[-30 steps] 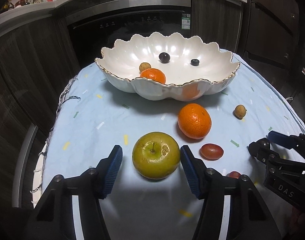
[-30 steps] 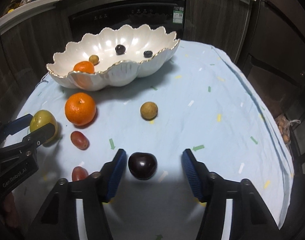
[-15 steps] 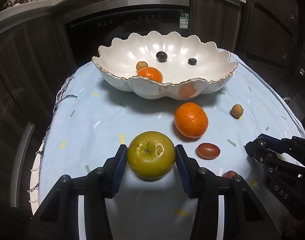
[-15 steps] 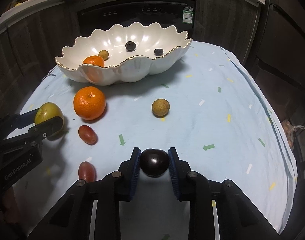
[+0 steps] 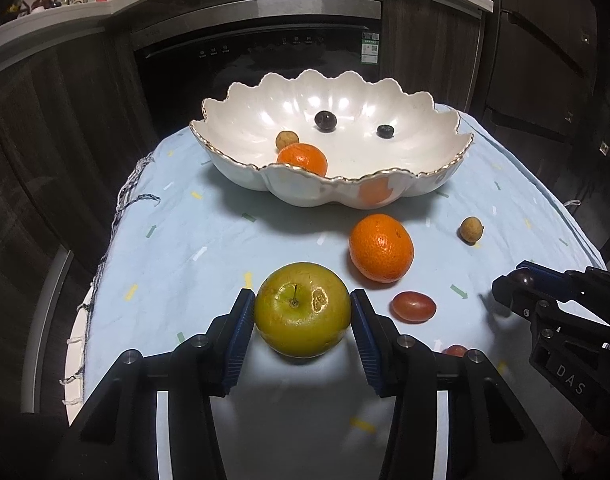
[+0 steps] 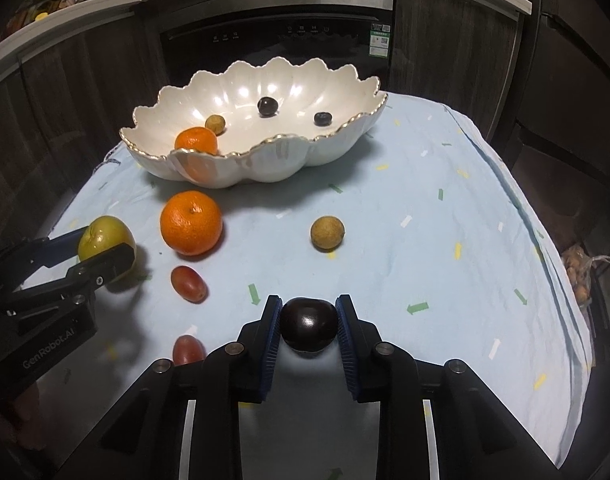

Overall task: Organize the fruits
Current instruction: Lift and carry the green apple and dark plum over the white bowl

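Note:
My left gripper (image 5: 303, 310) is shut on a green apple (image 5: 303, 308), its blue pads pressing both sides; the apple (image 6: 105, 240) also shows at the left of the right wrist view. My right gripper (image 6: 309, 322) is shut on a dark plum (image 6: 309, 322). A white scalloped bowl (image 5: 421, 182) at the back of the table holds an orange (image 5: 303, 158), a small brown fruit (image 5: 286, 139) and two dark fruits (image 5: 325, 121). On the cloth lie a loose orange (image 5: 381, 247), a brown longan (image 5: 471, 230) and two red grape tomatoes (image 6: 188, 283).
A light blue tablecloth (image 6: 445, 208) covers the round table; its edge drops off at right and left. A dark oven (image 5: 257, 52) and cabinets stand behind. A bag of small fruits (image 6: 579, 272) lies on the floor at right.
Both grippers closed: the left onto the green apple, the right onto the dark plum. Each fruit now sits clamped between the pads.

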`<state>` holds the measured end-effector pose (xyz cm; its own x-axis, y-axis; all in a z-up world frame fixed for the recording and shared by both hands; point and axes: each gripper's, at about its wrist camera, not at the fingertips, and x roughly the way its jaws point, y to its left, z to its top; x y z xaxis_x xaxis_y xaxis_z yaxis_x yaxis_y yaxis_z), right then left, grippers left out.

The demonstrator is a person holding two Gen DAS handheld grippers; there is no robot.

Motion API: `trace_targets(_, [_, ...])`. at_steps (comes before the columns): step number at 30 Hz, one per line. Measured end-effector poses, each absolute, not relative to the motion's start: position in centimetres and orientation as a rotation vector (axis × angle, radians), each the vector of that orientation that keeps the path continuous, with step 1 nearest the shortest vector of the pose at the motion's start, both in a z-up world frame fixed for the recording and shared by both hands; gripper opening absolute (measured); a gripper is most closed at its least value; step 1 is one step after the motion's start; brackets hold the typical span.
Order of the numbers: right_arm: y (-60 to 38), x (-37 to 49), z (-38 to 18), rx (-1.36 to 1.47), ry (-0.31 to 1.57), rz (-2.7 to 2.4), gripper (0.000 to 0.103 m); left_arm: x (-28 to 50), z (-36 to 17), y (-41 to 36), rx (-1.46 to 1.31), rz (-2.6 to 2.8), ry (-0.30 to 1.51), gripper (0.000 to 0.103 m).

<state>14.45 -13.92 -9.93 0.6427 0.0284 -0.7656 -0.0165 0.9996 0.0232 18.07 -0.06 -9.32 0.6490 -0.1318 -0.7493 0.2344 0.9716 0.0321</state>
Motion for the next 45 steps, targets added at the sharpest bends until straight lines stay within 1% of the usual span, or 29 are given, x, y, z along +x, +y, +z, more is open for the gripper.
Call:
trace_targets(21, [-14.4, 16.6, -5.2, 0.011, 0.774, 0.055, 0.029, 18.6, -5.7, -0.4, 0.124, -0.201, 0.794, 0.048])
trace_targets(45, [-13.6, 21.2, -1.2, 0.005, 0.699, 0.077, 0.029, 23.3, -1.2, 0.3, 0.127, -0.163, 0.719, 0.048])
